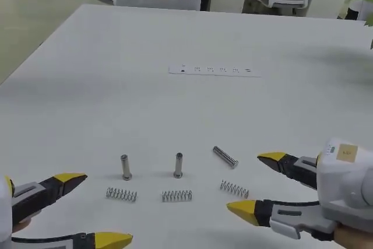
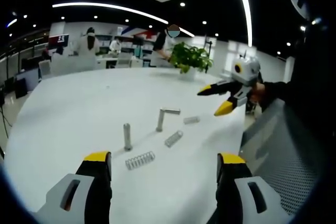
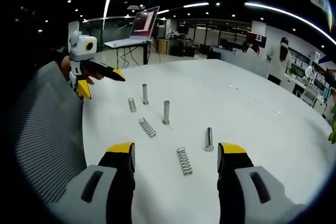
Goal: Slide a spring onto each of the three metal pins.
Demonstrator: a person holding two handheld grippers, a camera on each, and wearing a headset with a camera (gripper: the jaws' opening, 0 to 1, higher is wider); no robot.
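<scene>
Both my left gripper (image 1: 104, 208) and right gripper (image 1: 246, 182) hang over the bench (image 1: 186, 115), jaws apart and empty, with three springs (image 1: 176, 195) loose before two standing pins (image 1: 178, 165) and one fallen pin (image 1: 225, 157), so I reckon pinching a spring comes first.

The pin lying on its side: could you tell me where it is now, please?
In the head view the lying pin is at the right end of the row, right of the middle upright pin and just behind the rightmost spring.
</scene>
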